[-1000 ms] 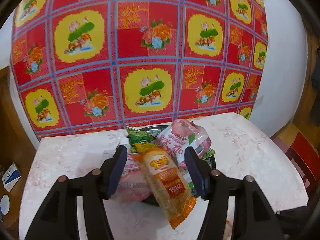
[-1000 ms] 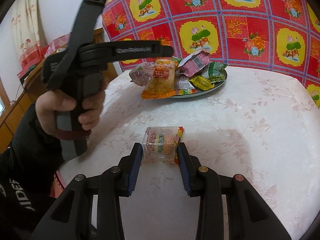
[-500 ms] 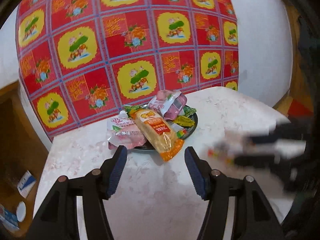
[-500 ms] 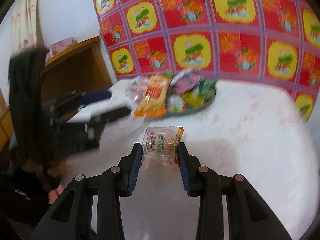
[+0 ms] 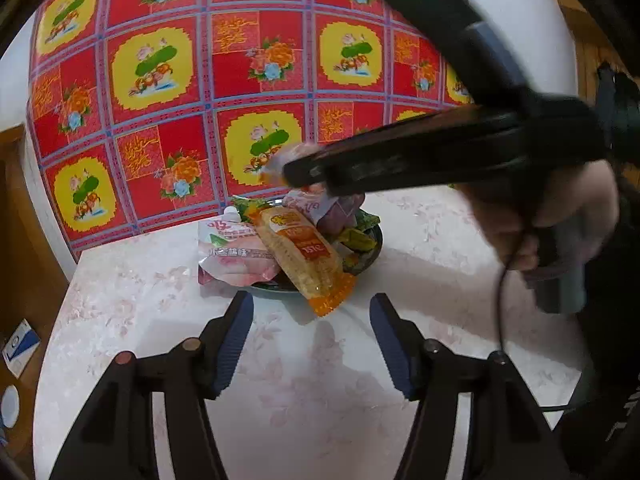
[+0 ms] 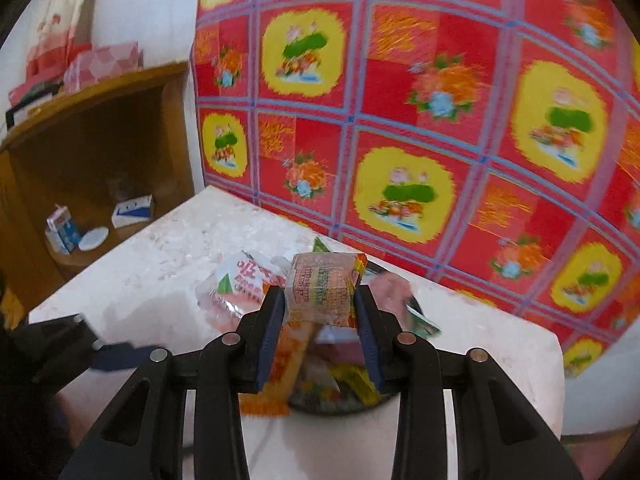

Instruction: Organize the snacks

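Note:
A dark plate (image 5: 374, 242) piled with snack packets stands at the back of the white table (image 5: 132, 300). An orange packet (image 5: 304, 252) and a pink pouch (image 5: 236, 256) hang over its near rim. My left gripper (image 5: 311, 304) hovers just short of the plate, its jaws opening with nothing between them. My right gripper (image 6: 320, 300) is shut on a small clear-wrapped snack block (image 6: 324, 284) and holds it in the air above the plate (image 6: 340, 408). In the left wrist view the right gripper (image 5: 304, 168) reaches in from the right, held by a hand (image 5: 552, 216).
A red and yellow flowered cloth (image 5: 256, 60) hangs on the wall right behind the table. A wooden shelf (image 6: 100, 92) with small boxes (image 6: 132, 210) stands to the left. The table's left edge (image 6: 120, 248) is close to the plate.
My right gripper has lifted the snack block off the table and carried it over the plate. My left gripper has drawn back from the plate, leaving the orange packet there.

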Tool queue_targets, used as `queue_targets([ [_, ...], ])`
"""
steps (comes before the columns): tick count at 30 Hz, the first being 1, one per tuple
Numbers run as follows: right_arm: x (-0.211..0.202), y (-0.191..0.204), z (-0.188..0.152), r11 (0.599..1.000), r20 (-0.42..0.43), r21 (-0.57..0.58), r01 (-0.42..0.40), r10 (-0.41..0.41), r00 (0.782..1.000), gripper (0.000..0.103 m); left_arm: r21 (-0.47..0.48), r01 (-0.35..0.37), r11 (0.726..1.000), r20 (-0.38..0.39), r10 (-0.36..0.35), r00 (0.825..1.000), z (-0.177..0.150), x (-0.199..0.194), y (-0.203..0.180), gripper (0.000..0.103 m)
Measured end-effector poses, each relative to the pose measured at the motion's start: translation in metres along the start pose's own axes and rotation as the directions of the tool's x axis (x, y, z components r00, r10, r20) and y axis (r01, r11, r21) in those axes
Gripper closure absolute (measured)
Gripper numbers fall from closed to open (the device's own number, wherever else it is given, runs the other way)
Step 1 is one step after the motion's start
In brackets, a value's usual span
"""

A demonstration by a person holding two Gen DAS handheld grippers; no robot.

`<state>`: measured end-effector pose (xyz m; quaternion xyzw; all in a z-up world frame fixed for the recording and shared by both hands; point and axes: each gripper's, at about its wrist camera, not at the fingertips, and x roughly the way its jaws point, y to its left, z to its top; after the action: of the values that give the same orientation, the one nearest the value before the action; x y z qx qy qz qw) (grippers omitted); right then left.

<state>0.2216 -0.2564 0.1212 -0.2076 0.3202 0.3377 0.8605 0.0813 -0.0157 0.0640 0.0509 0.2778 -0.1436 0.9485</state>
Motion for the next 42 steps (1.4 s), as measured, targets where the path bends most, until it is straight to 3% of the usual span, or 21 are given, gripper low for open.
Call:
queue_targets([
  [9, 0.038, -0.003, 0.012, 1.000, -0.091, 0.017, 0.003, -0.001, 0.996, 0.065, -0.077, 0.061, 0.995, -0.027, -0.063, 0.998, 0.000, 0.005, 0.016, 0.037],
  [14, 0.042, -0.008, 0.014, 0.999, -0.091, 0.040, 0.007, -0.004, 0.996, 0.047, -0.130, 0.064, 0.989, -0.051, -0.071, 0.996, -0.001, 0.010, 0.026, 0.037],
  [16, 0.036, -0.011, 0.015, 0.998, -0.063, 0.055, 0.004, -0.001, 0.998, 0.036, -0.129, 0.065, 0.990, -0.046, -0.071, 0.996, -0.001, 0.009, 0.025, 0.036],
  [18, 0.028, -0.012, 0.016, 0.998, -0.026, 0.062, 0.006, -0.004, 1.000, 0.031, -0.124, 0.065, 0.990, -0.045, -0.071, 0.996, -0.001, 0.009, 0.024, 0.036],
  [24, 0.005, -0.012, 0.008, 0.997, 0.000, 0.079, 0.020, -0.020, 1.000, 0.031, -0.138, 0.071, 0.988, -0.058, -0.080, 0.995, -0.001, 0.011, 0.026, 0.036],
  [31, -0.019, -0.002, -0.025, 0.997, -0.016, 0.074, 0.015, -0.014, 1.000, 0.031, -0.160, 0.051, 0.986, -0.068, -0.062, 0.996, 0.000, 0.013, 0.030, 0.036],
  [36, -0.042, 0.002, -0.040, 0.995, -0.001, 0.100, 0.025, -0.025, 1.000, 0.031, -0.181, 0.018, 0.983, -0.063, -0.029, 0.998, -0.002, 0.011, 0.034, 0.037],
  [40, -0.060, 0.006, -0.050, 0.993, 0.020, 0.104, 0.049, -0.051, 0.998, 0.031, -0.179, -0.049, 0.983, -0.037, 0.043, 0.998, -0.003, 0.004, 0.033, 0.037],
  [42, -0.064, 0.009, -0.054, 0.993, 0.023, 0.101, 0.059, -0.061, 0.998, 0.031, -0.166, -0.045, 0.985, -0.038, 0.040, 0.998, -0.005, 0.000, 0.028, 0.037],
])
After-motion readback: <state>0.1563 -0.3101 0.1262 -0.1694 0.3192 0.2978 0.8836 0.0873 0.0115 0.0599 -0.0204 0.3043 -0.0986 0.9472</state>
